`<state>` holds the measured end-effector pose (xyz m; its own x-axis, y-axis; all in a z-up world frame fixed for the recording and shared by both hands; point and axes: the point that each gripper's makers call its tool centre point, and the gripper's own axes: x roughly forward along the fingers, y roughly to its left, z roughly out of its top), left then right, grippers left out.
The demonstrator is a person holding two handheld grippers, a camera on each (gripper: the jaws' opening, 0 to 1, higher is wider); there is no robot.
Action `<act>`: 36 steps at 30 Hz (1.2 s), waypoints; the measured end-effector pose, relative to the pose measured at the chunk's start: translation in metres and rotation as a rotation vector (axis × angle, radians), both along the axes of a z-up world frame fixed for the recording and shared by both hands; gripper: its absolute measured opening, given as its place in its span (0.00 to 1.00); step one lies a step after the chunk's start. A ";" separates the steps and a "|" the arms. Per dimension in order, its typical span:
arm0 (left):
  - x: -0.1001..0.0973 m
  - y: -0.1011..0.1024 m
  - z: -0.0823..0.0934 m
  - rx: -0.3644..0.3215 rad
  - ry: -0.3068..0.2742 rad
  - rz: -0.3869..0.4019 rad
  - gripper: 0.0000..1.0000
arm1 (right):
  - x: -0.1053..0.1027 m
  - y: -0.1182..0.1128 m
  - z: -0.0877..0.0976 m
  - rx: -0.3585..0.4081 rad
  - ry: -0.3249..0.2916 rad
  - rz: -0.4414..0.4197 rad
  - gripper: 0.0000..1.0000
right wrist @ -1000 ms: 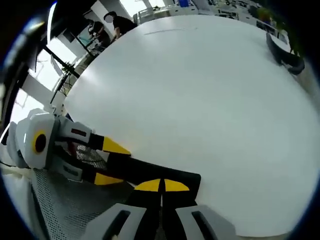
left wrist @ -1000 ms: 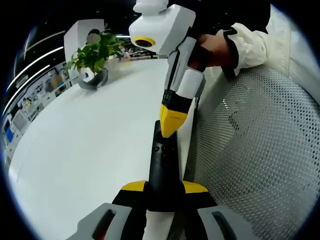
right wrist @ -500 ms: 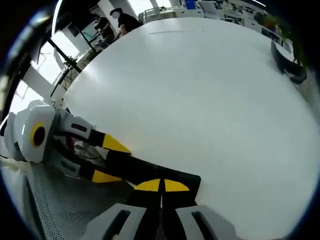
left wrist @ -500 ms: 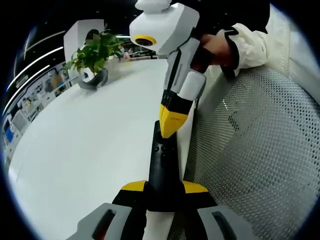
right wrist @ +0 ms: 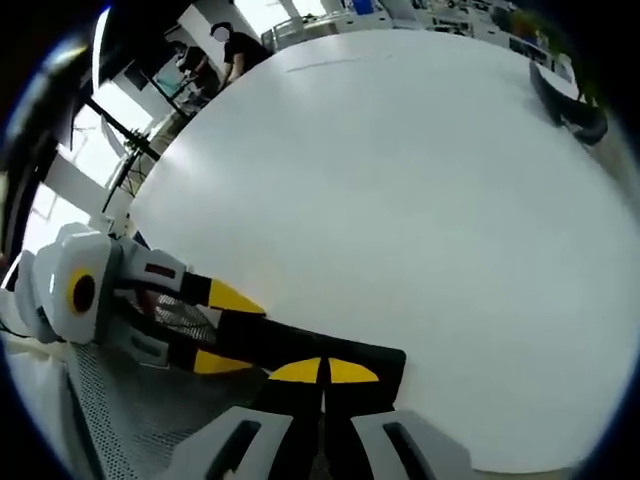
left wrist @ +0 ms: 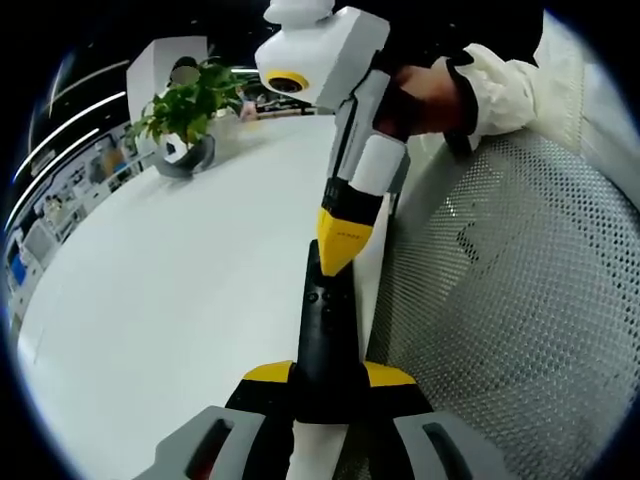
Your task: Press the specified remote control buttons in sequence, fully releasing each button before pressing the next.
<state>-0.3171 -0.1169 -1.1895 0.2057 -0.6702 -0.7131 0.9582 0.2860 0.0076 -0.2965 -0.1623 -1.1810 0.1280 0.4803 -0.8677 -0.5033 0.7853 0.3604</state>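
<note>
White table (left wrist: 180,270), unlabelled black remote (left wrist: 325,340)

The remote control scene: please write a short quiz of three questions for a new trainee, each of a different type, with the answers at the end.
1. True or false: the left gripper is shut on the black remote control.
2. Multiple choice: where do the yellow tips of the right gripper rest? A) on the potted plant B) on the remote's upper face, near its far end C) on the metal mesh surface
3. Fill in: the remote lies along the edge of the white ____, with the mesh on its other side.

Key: 1 true. 2 B; its jaws are closed together like a pointer. 3 table.
</note>
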 end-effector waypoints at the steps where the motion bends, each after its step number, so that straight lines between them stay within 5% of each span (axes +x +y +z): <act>1: 0.000 -0.001 0.000 0.000 -0.002 -0.003 0.24 | 0.000 0.001 0.001 0.003 -0.008 0.008 0.00; 15: -0.010 -0.015 0.000 -0.006 -0.008 -0.060 0.24 | -0.004 0.012 -0.003 -0.001 -0.013 0.078 0.00; 25: -0.010 -0.013 0.000 -0.019 0.001 -0.052 0.24 | -0.004 0.008 -0.001 0.005 0.011 0.049 0.00; 36: -0.009 -0.013 0.000 -0.024 0.007 -0.041 0.24 | -0.003 0.009 -0.004 -0.006 -0.036 0.086 0.00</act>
